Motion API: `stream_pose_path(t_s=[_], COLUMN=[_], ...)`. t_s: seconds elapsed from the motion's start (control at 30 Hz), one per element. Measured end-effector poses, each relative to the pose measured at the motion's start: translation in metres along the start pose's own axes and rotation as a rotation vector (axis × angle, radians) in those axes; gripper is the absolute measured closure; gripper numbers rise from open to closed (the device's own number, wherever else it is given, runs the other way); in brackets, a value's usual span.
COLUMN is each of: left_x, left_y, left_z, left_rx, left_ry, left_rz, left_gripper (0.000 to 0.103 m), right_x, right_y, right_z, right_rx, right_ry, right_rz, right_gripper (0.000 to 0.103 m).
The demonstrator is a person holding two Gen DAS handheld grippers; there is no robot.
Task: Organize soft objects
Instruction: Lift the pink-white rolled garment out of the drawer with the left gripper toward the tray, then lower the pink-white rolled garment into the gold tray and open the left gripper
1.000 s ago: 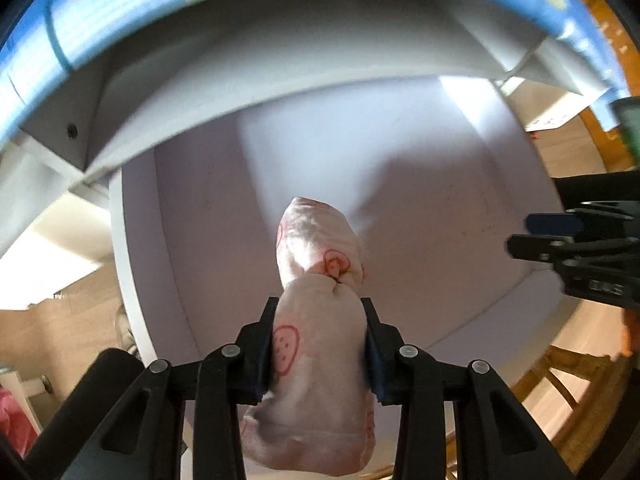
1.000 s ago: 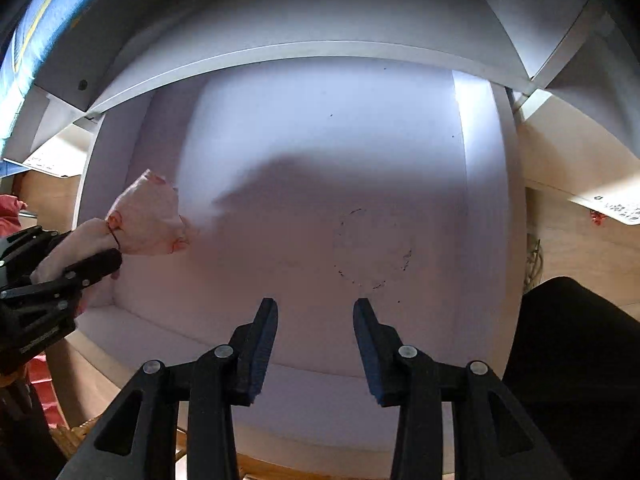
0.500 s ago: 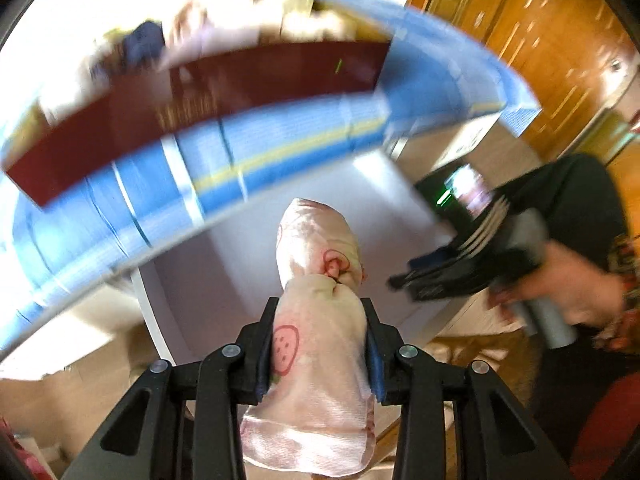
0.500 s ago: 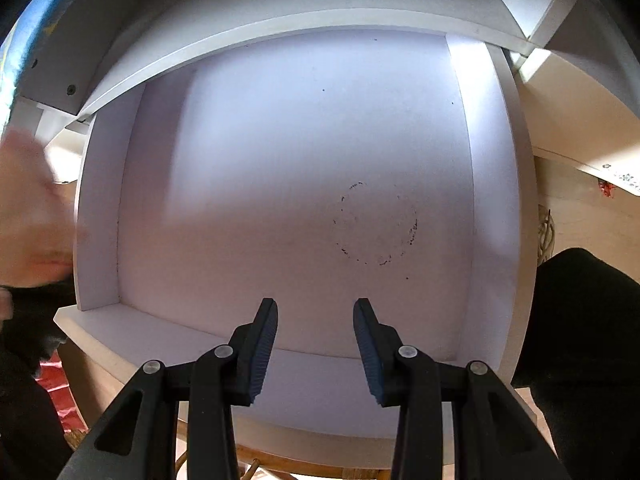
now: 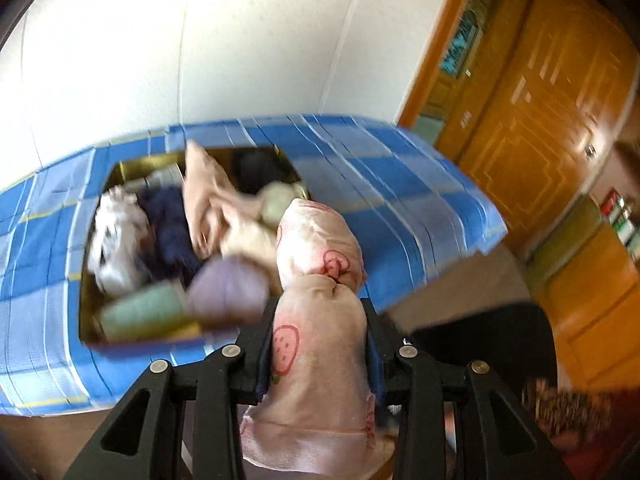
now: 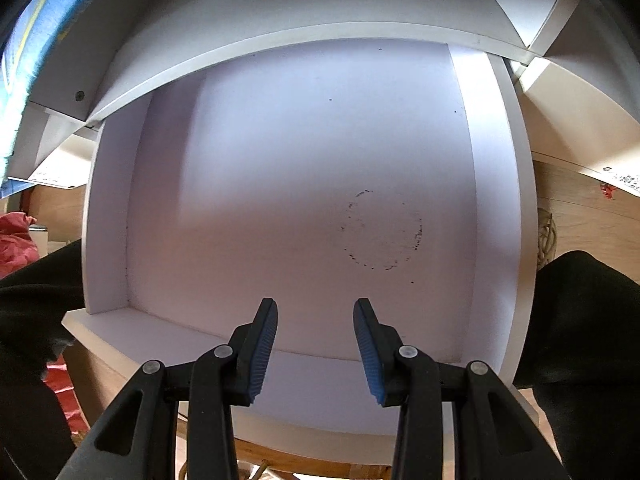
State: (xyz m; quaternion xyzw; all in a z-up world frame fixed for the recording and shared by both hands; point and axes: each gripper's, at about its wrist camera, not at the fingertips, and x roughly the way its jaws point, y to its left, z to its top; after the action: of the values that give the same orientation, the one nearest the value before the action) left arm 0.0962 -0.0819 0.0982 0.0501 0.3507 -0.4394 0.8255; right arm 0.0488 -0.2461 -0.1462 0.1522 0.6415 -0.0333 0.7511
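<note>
My left gripper (image 5: 320, 312) is shut on a rolled pale pink cloth with red strawberry prints (image 5: 320, 280), held in the air in front of a box (image 5: 90, 280) full of soft rolled fabrics: white, navy, peach, lilac and green. The box sits on a blue checked cloth (image 5: 380, 184). My right gripper (image 6: 316, 316) is open and empty, pointing into a white shelf compartment (image 6: 280, 200) that holds nothing and has a dark ring mark (image 6: 380, 232) on its floor.
A white wall stands behind the blue-covered surface. Wooden doors (image 5: 540, 100) are at the right. In the right wrist view, black clothing (image 6: 580, 320) flanks the shelf on both sides, with red fabric (image 6: 16, 244) at the far left.
My left gripper has lifted out of the white compartment with the pink cloth still in it and now faces the box on top. The right gripper has barely moved.
</note>
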Motion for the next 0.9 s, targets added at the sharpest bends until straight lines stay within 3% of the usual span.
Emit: stream_pose_path(t_s=[0.1, 0.2, 0.33, 0.5, 0.77, 0.9], left_x=[0.013, 0.033, 0.067, 0.116, 0.173, 0.188], left_y=[0.009, 0.027, 0.037, 0.05, 0.069, 0.071], left_z=[0.03, 0.059, 0.089, 0.118, 0.125, 0.12], left_rx=[-0.069, -0.217, -0.318, -0.391, -0.445, -0.411], left_ry=[-0.031, -0.055, -0.041, -0.01, 0.083, 0.139], left_rz=[0.03, 0.031, 0.079, 0.185, 0.325, 0.33], left_gripper=[0.065, 0.065, 0.065, 0.065, 0.065, 0.064], right_x=[-0.001, -0.001, -0.001, -0.005, -0.013, -0.015], right_y=[0.0, 0.0, -0.001, -0.002, 0.0, 0.003], right_z=[0.0, 0.0, 0.001, 0.001, 0.003, 0.001], right_rx=[0.007, 0.02, 0.038, 0.05, 0.05, 0.038], right_ry=[0.0, 0.004, 0.008, 0.004, -0.016, -0.021], right_rz=[0.017, 0.041, 0.08, 0.11, 0.141, 0.153], right_gripper=[0.063, 0.063, 0.063, 0.063, 0.063, 0.063])
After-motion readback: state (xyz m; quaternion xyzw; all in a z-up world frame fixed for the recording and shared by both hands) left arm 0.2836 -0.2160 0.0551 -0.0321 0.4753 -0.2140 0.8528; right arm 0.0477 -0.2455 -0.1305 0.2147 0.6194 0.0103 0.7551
